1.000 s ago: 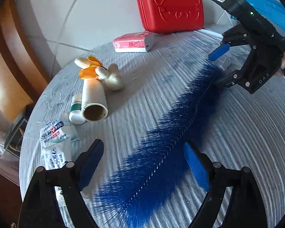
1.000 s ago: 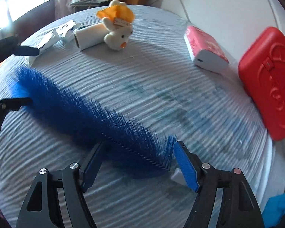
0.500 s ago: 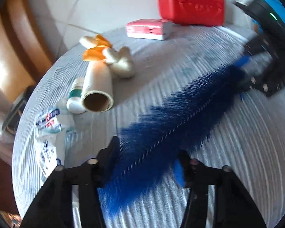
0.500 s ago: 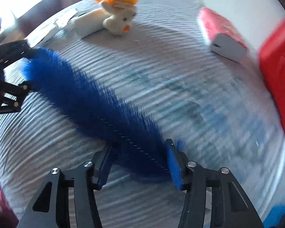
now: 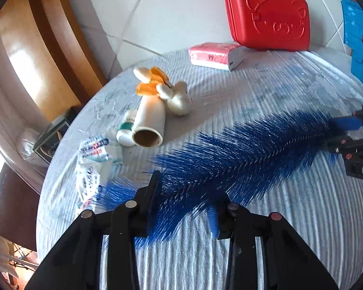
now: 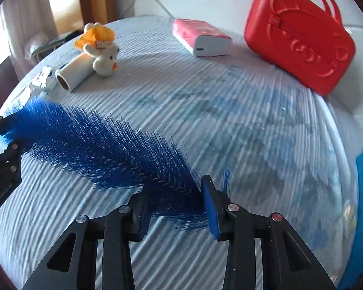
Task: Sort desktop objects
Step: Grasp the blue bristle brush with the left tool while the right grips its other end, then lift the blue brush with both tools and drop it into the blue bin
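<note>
The left gripper (image 5: pixel 185 207), a black two-finger tool with blue pads, points steeply down toward the tabletop; its fingers (image 5: pixel 150 193) are closing on one end of the long blue bristle brush (image 5: pixel 242 159), with bristles pressed between the pads. The right gripper (image 6: pixel 175 207), of the same black build, also tilts downward, and its blue-padded fingers (image 6: pixel 210 205) are closing around the brush's other end. Each gripper shows at the edge of the other's view, facing it along the brush. No hand or sleeve is visible.
</note>
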The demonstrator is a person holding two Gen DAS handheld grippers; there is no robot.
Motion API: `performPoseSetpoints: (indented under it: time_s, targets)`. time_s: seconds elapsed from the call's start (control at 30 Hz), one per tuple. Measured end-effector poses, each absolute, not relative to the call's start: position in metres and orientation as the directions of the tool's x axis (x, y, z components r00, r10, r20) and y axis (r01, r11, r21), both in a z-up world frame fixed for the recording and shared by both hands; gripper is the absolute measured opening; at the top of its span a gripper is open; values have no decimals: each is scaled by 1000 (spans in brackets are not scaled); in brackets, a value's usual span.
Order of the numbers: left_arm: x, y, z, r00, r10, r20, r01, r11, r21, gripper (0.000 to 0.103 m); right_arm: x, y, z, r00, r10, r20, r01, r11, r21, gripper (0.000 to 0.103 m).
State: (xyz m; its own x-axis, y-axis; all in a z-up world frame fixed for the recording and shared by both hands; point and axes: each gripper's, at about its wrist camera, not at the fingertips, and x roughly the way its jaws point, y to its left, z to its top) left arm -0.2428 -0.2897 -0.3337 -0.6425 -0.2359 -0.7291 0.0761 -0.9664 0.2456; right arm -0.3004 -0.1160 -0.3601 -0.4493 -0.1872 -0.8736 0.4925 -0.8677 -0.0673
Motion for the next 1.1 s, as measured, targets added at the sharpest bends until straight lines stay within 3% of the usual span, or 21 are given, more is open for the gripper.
performPoseSetpoints:
  time_s: [0.33, 0.6, 1.1]
  targets:
    - [-231, -276, -270, -717, -239, -655, 76, -961, 267, 32, -286, -109, -296, -542, -193, -818, 417, -907, -63, 38]
    - [-229, -257, -194, -818, -179, -547, 22, -960, 281, 32, -272, -85, -217, -656, -165, -736, 336, -938, -89, 38]
    - [-215, -159, -76, -925, 158, -345, -263, -922, 285, 32, -198, 16, -88, -837, 119, -534, -16, -981, -194, 38]
